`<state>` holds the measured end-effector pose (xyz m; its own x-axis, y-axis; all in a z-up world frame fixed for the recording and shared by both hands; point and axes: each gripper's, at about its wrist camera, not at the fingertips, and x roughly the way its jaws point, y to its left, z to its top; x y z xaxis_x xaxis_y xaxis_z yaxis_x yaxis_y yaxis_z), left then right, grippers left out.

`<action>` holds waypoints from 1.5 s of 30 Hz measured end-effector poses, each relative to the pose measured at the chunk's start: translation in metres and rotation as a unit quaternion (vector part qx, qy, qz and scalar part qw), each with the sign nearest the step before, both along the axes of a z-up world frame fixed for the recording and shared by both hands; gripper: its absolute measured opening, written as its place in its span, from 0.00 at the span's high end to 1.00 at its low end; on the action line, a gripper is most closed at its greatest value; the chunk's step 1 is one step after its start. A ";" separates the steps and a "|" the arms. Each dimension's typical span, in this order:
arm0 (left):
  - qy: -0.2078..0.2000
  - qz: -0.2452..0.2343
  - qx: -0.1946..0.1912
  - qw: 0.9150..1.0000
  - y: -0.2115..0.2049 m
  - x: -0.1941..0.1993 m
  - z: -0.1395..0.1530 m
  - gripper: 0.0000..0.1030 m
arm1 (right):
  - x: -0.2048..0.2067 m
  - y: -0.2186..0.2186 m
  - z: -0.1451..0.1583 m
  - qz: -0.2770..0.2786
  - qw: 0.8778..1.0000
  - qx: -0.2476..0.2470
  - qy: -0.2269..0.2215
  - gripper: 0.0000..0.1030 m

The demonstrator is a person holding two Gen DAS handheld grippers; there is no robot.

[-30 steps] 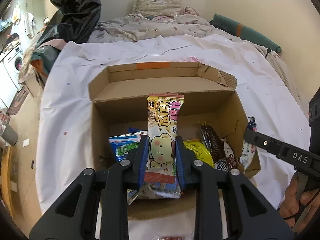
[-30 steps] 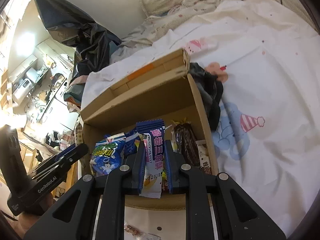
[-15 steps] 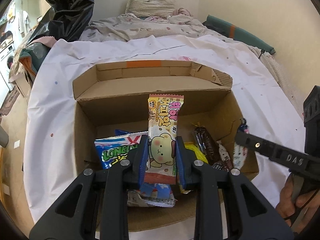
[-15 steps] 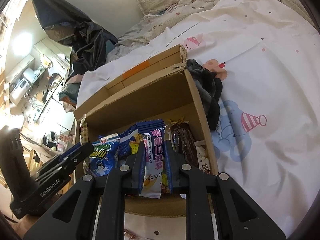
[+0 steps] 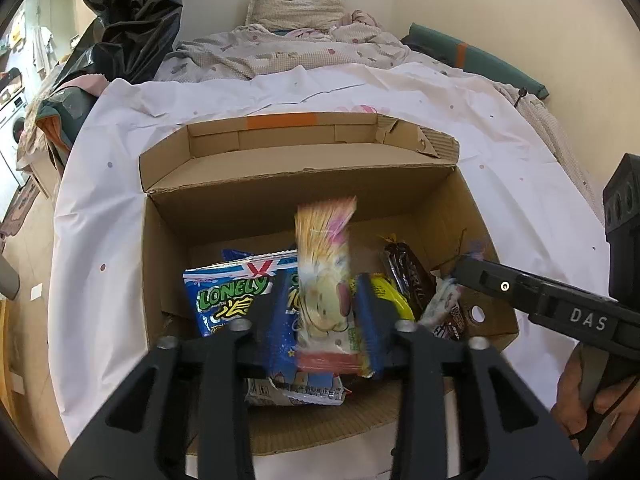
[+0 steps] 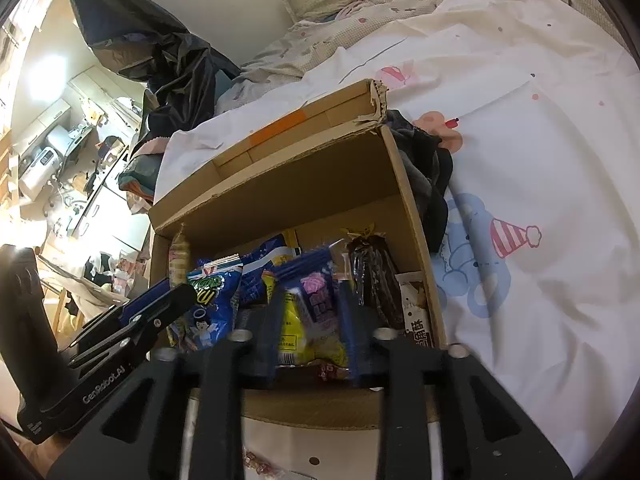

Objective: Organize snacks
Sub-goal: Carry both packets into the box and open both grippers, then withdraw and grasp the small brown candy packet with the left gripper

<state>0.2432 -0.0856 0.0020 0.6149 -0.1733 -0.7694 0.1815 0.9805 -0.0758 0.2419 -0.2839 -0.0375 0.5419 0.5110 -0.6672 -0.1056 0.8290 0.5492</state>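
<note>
An open cardboard box (image 5: 280,184) (image 6: 304,188) sits on the white sheet with several snacks inside. My left gripper (image 5: 323,304) hangs over its near edge and its jaws are opening. A yellow-and-pink bear packet (image 5: 326,240) stands blurred between them, loose from the pads. My right gripper (image 6: 310,320) is over the box's right half, and its jaws are opening as well. A blue-and-purple packet (image 6: 308,276) lies blurred between its pads, free of them. A blue "Lonely" bag (image 5: 224,296) and a dark brown bar (image 5: 408,276) rest in the box.
The box stands on a bed with a white printed sheet (image 6: 540,140). A dark cloth (image 6: 428,176) lies against the box's right wall. A black plastic bag (image 5: 128,16) and a pillow (image 5: 296,8) are at the far end. Small sweets (image 6: 256,460) lie before the box.
Both grippers' jaws have widened. The bear packet and the blue-and-purple packet, firmly pinched before, are now loose and blurred between the pads. Neither hand has shifted noticeably.
</note>
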 end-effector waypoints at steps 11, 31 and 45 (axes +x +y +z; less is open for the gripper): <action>-0.003 -0.002 0.002 1.000 0.002 -0.009 0.004 0.21 | -0.003 -0.011 0.003 -0.021 1.000 0.023 0.000 0.36; 0.043 -0.016 0.048 0.998 0.029 -0.067 -0.013 0.21 | -0.056 -0.008 0.007 -0.003 1.000 -0.015 0.025 0.36; 0.132 -0.085 0.077 0.985 0.006 -0.098 -0.057 0.21 | -0.094 -0.008 -0.038 -0.013 0.988 0.019 0.150 0.36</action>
